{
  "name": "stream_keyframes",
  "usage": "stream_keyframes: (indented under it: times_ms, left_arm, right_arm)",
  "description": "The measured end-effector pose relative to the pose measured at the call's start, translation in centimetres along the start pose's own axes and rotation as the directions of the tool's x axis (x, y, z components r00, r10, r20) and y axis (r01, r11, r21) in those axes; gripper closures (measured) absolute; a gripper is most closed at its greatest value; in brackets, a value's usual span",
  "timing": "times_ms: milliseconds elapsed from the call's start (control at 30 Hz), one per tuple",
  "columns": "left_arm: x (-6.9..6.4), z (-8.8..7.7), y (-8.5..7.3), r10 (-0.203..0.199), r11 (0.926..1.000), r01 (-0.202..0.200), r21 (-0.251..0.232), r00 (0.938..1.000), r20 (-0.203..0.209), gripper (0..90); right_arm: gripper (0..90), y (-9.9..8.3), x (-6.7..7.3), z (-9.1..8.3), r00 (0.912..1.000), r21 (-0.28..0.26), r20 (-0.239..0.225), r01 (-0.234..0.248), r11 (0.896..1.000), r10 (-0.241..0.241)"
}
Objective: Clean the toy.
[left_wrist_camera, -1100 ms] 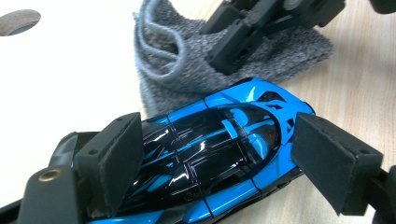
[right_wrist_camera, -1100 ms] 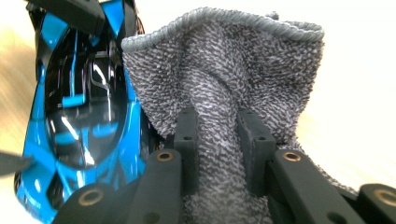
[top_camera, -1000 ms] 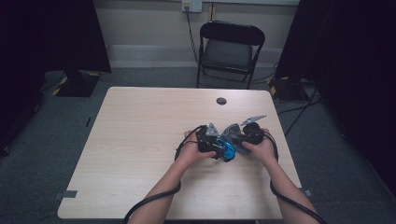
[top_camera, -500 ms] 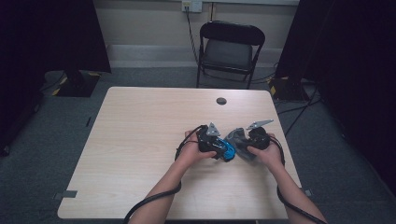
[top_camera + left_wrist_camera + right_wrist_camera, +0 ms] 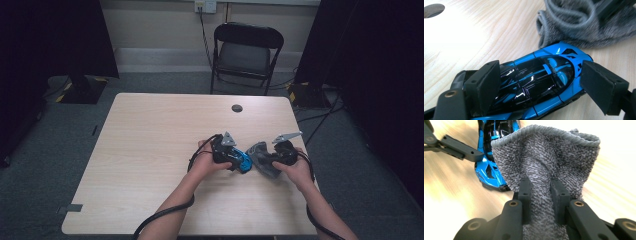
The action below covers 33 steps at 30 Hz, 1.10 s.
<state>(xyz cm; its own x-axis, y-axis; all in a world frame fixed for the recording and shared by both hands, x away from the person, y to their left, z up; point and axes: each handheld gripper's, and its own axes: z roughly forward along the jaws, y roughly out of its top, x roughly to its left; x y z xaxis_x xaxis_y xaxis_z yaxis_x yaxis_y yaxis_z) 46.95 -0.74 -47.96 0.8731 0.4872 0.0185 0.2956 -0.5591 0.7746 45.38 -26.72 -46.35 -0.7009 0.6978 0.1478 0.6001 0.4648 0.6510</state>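
Left gripper [image 5: 239, 161] clamping blue toy car [image 5: 544, 80], right gripper [image 5: 541, 195] pinching grey cloth [image 5: 549, 160]; table edge [image 5: 295, 131] near

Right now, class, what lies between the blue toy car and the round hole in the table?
Nothing: in the high view, bare wood runs from the blue toy car to the round hole in the table.

Both forearms reach in over the table's [image 5: 150, 145] near edge toward its right half. The left gripper [image 5: 235, 159] points right, its jaws clamped across a blue toy car [image 5: 541, 82]. Just beside it, the right gripper [image 5: 270, 159] points left, jaws pinched tight on a bunched grey cloth [image 5: 544, 170].
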Motion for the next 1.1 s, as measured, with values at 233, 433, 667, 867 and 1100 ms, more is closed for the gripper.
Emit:
stream_keyframes:
  times_ms: [233, 433, 667, 867, 1100]
  left_arm:
    - [0.0, 0.0, -0.1, 0.002, 1.0, -0.002, -0.007, 1.0, 0.0, 16.9]
    - [0.0, 0.0, -0.1, 0.002, 1.0, -0.002, -0.006, 1.0, 0.002, 16.8]
    - [-0.1, 0.0, -0.2, 0.004, 0.9999, -0.004, -0.014, 1.0, 0.003, 16.8]
    - [-0.2, 0.0, -0.2, 0.004, 0.9998, -0.004, -0.019, 1.0, 0.008, 16.8]
    - [-0.3, 0.1, -0.2, 0.006, 0.9997, -0.006, -0.024, 0.9999, 0.012, 16.8]
  right_arm:
    - [73.6, 0.6, -0.7, -1.9, 0.9987, -0.039, 0.048, -0.016, 0.999, 0.018]
    - [73.6, 2.2, -1.8, -1.5, 0.9945, -0.081, 0.092, -0.042, 0.996, 0.049]
    - [73.5, 5.2, -1.8, 2.4, 0.9979, -0.067, 0.065, 0.005, 0.998, 0.0]
    - [73.2, 7.5, -1.1, 5.4, 0.9979, -0.05, 0.039, 0.053, 0.997, -0.051]
    - [72.3, 9.0, 0.3, 8.4, 0.9923, -0.012, 0.027, 0.121, 0.993, -0.121]
